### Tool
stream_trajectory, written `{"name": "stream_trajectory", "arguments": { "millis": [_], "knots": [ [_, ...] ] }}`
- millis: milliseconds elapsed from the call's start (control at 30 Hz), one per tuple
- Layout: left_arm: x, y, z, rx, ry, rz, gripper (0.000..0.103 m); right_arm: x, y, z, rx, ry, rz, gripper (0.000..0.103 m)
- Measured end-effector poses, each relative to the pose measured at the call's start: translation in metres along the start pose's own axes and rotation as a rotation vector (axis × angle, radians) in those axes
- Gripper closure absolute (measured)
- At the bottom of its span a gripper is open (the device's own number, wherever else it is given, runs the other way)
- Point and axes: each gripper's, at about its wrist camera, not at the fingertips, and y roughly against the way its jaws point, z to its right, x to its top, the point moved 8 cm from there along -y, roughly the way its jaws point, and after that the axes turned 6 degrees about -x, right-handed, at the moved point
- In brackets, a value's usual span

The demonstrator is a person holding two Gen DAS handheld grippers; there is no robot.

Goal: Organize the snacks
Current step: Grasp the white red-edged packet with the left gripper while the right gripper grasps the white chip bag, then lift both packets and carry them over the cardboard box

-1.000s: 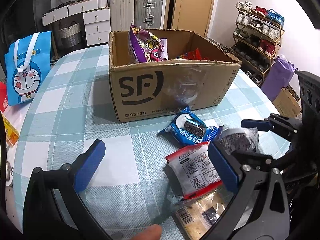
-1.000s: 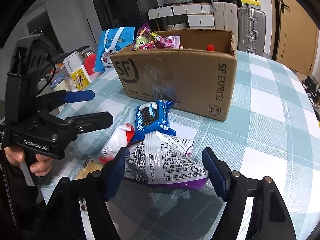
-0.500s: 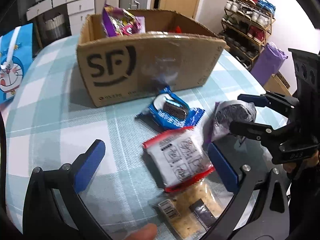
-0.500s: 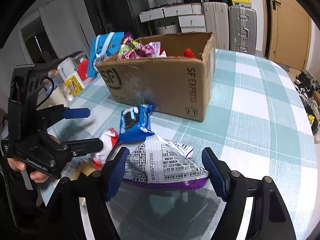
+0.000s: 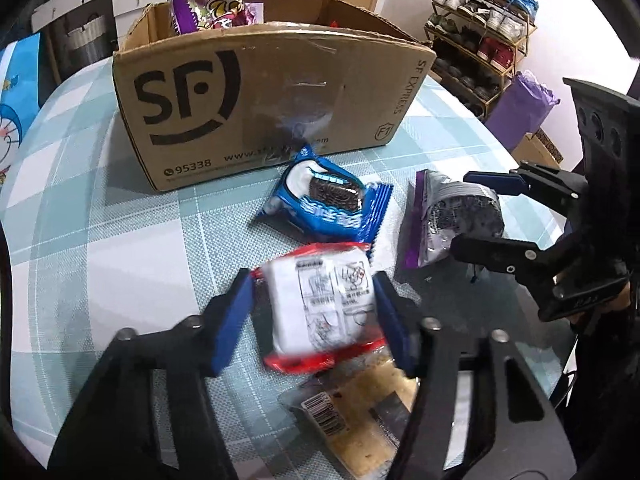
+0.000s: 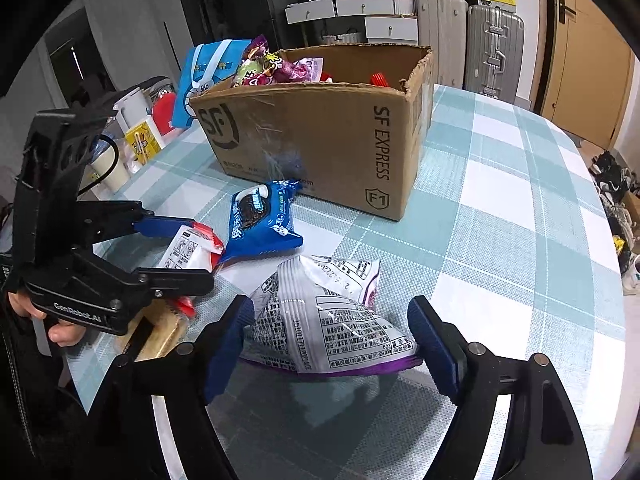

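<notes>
My left gripper (image 5: 312, 286) points down at the table with its jaws closing, and both blue pads meet the sides of a red and white snack packet (image 5: 320, 312). In the right wrist view that left gripper (image 6: 192, 254) brackets the same packet (image 6: 188, 246). My right gripper (image 6: 332, 312) has a silver and purple bag (image 6: 336, 328) between its pads, just above the checked tablecloth; its jaws are opening. From the left wrist view, the right gripper (image 5: 462, 212) still pinches the bag (image 5: 452, 220). A blue cookie packet (image 5: 328, 208) lies between them, in front of the cardboard box (image 5: 260, 92).
The open cardboard box (image 6: 320, 140) holds a purple snack bag (image 5: 208, 8) and other packets. A clear cracker packet (image 5: 360, 420) lies under my left gripper. A blue cartoon bag (image 6: 204, 76) and cups stand at the table's left. A shoe rack (image 5: 480, 40) is beyond the table's right edge.
My left gripper has sunk toward the table and its wide-open jaws have closed in on the red and white packet. The right gripper keeps the silver bag in much the same place.
</notes>
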Motion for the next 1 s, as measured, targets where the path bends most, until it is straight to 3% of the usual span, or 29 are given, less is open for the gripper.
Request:
{"name": "stream_trajectory", "arguments": {
  "millis": [267, 533, 700, 1000],
  "knots": [
    [0.008, 0.012, 0.005, 0.021, -0.042, 0.057, 0.053, -0.006, -0.004, -0.003, 0.007, 0.038, -0.028, 0.02],
    [0.01, 0.041, -0.008, 0.015, -0.013, 0.108, 0.053, -0.007, -0.013, -0.01, 0.017, 0.037, -0.029, 0.019],
    [0.01, 0.053, -0.013, 0.021, -0.004, 0.131, 0.053, -0.005, -0.012, -0.017, 0.037, 0.051, 0.002, 0.035],
    [0.016, 0.071, -0.015, 0.016, 0.006, 0.201, 0.053, 0.009, 0.011, -0.011, 0.03, 0.029, 0.097, 0.037]
  ]
}}
